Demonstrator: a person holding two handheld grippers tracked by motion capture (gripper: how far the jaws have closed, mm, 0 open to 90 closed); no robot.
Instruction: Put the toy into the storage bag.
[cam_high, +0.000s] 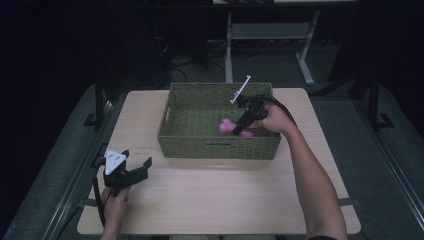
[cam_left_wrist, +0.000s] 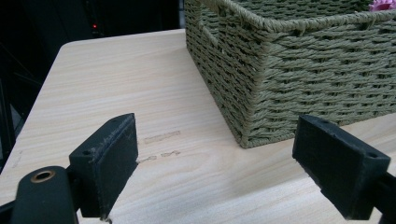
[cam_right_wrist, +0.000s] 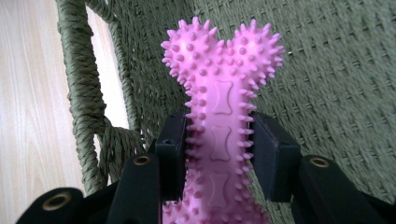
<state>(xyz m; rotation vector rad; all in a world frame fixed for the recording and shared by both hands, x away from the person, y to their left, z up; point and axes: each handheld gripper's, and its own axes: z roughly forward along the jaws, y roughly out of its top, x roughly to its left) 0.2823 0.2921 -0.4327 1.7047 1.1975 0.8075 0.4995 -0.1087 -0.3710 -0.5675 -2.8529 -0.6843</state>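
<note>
1. Dark floor and grey frame legs lie beyond a pale wooden worktop (cam_high: 220, 200); a person's two forearms come in from the near edge.
2. Toward the far side of the worktop stands a green woven basket (cam_high: 217, 146), rectangular, with a handle slot in its near wall and another in its left wall.
3. Right gripper (cam_high: 243, 126) reaches down into the right half of the basket, held in the person's right hand (cam_high: 276, 119); its fingers (cam_right_wrist: 275, 156) are clamped on the shaft of a pink spiked bone-shaped chew toy (cam_right_wrist: 222, 116), one on each side.
4. Seen from the right gripper view, the toy's knobbed end points away from the gripper, over the woven basket floor and near a wall slot through which the worktop shows; whether the toy touches the floor I cannot tell.
5. Left gripper (cam_high: 131, 165) sits over the near left part of the worktop, well apart from the basket, in the left hand (cam_high: 114, 200); its fingers (cam_left_wrist: 109, 161) stand wide apart with bare wood between them, the basket's near left corner ahead.
</note>
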